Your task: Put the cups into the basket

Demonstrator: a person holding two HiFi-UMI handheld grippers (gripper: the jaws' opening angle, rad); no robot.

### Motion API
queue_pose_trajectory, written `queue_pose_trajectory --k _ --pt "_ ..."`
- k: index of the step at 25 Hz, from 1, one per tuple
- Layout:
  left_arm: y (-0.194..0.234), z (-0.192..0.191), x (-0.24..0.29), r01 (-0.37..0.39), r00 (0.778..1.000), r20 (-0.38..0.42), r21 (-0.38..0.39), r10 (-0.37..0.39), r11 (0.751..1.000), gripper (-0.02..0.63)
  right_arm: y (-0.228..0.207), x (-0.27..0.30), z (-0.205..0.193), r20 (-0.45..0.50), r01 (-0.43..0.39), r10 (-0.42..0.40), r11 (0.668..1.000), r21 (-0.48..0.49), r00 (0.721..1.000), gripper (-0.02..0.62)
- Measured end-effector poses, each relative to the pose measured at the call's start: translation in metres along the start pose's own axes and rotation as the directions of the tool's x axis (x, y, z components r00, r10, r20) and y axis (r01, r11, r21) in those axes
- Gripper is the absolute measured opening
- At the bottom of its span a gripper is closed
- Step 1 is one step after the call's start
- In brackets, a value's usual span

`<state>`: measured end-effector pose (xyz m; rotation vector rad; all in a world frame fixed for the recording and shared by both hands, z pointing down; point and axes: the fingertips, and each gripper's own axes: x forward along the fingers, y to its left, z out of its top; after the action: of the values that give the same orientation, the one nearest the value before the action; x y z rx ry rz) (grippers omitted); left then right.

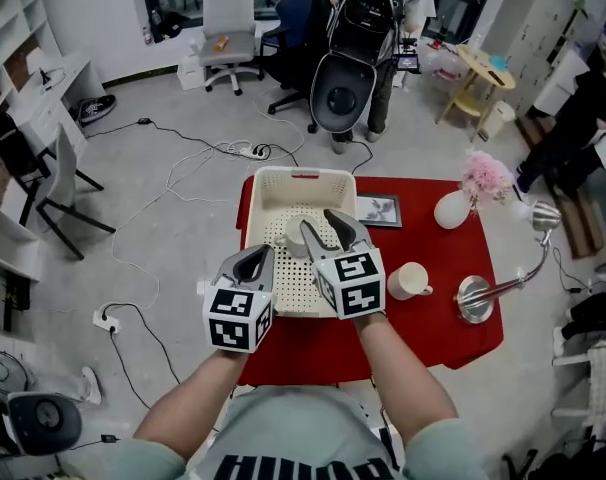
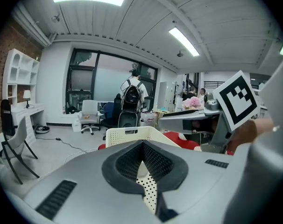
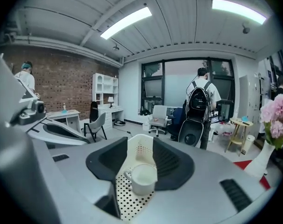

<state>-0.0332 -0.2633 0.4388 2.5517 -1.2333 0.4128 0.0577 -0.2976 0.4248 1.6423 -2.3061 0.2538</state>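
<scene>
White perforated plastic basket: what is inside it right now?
One white handled mug stands on the white perforated basket's dotted floor. In the head view, the left gripper and right gripper cover its near part, so nothing there can be checked.

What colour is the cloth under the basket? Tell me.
Red. The cloth shows best in the head view.

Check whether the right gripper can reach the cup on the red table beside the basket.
Probably yes: the cup stands unobstructed just right of the right gripper, whose jaws are apart and empty.
</scene>
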Motion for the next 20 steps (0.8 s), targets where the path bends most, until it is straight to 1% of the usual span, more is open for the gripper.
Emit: queue_pose_trajectory --k 4,6,11,14,20 --pt "-0.016 0.004 -0.002 0.024 1.000 0.008 0.012 -0.025 1.000 0.003 0.002 -0.026 -0.002 0.004 0.019 -0.019 1.000 -0.019 1.000 0.074" --pt "-0.025 0.004 -0.002 0.040 0.999 0.011 0.019 -0.040 0.999 0.003 0.001 -0.040 -0.008 0.004 0.035 -0.035 0.999 -0.018 0.999 0.046" --pt "-0.055 0.000 -0.004 0.082 0.996 0.018 0.031 -0.083 0.996 0.003 -0.005 -0.078 -0.026 -0.004 0.086 -0.086 0.996 0.002 0.996 0.025" --pt "-0.074 -0.005 -0.003 0.114 0.993 0.016 0.038 -0.115 0.993 0.003 -0.013 -0.101 -0.036 -0.004 0.129 -0.129 0.991 0.035 0.992 0.021" --pt "-0.122 -0.015 -0.004 0.196 0.980 0.008 0.055 -0.197 0.979 0.003 -0.040 -0.153 -0.062 -0.019 0.236 -0.236 0.967 0.096 0.972 0.021"
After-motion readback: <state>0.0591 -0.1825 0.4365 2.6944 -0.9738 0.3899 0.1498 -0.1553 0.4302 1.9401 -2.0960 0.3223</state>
